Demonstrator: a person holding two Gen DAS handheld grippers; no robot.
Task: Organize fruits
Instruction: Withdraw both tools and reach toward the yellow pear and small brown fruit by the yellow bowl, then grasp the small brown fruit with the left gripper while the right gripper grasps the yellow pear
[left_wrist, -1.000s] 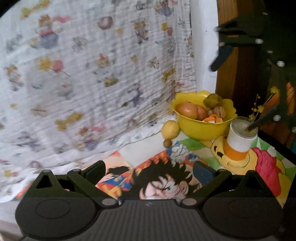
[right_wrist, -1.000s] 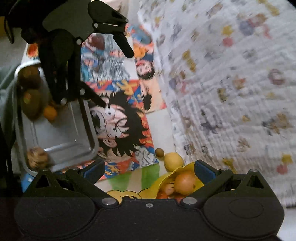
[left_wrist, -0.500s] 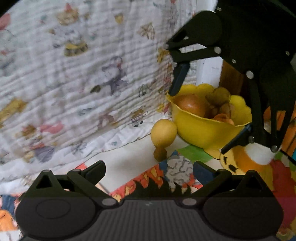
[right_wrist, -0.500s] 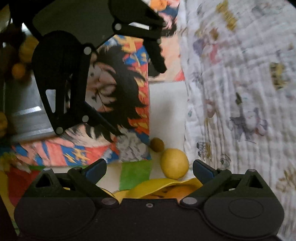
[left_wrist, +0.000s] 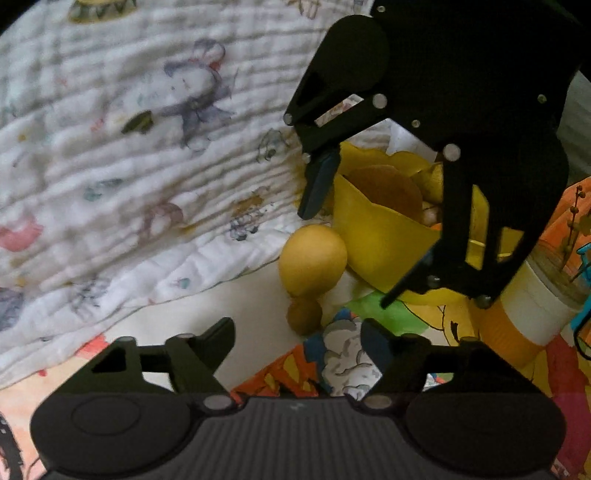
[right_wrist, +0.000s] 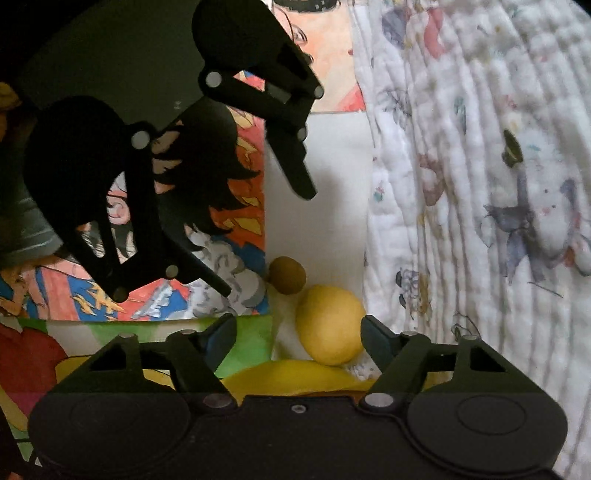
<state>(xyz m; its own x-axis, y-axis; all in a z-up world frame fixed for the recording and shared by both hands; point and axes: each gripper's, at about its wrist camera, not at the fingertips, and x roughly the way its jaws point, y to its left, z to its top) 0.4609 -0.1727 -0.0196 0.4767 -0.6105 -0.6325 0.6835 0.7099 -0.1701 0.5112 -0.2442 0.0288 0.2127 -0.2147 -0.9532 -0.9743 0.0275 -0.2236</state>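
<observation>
Both tongs closing, nothing gripped: left tongs (left_wrist: 297, 330), right tongs (right_wrist: 298, 330) | lemon (right_wrist: 330, 324) lower centre, touching yellow bowl (left_wrist: 373, 236); small brown fruit (right_wrist: 287, 274) just beside | advice: centre lemon between fingers before closing fully.

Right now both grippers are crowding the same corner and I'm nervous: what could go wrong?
1. The right gripper and left gripper are both closing near the lemon; they may collide.
2. The small brown fruit touches the lemon, so a nudge could roll it away.
3. The yellow bowl sits right beside the lemon; a finger could bump it.
</observation>
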